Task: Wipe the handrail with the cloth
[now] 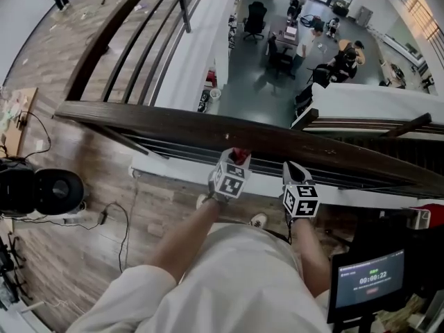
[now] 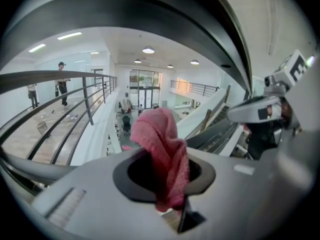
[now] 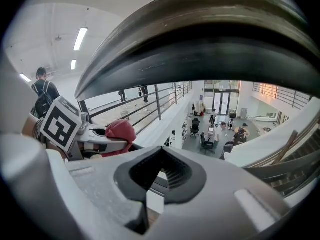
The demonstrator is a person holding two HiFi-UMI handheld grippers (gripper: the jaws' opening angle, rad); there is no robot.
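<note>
Dark brown wood forms the handrail (image 1: 173,127), which crosses the head view from the left to the far right above thin metal bars, with an office floor of desks and chairs well below on its far side. The left gripper (image 1: 234,159) is clenched on a reddish-pink cloth (image 1: 240,154), and a bunched fold of the cloth stands up past the fingertips at the near edge of the rail. In the left gripper view the cloth (image 2: 165,154) rises between the pinched jaws while the handrail (image 2: 150,14) arches overhead. Whether fabric and wood touch cannot be told. Just to its right, the right gripper (image 1: 291,168) has its jaws closed together with nothing between them, and it also sits at the near edge of the rail. On the wooden floor to the near left stands a round black device (image 1: 41,189), and a small screen (image 1: 368,279) shows at the near right.
</note>
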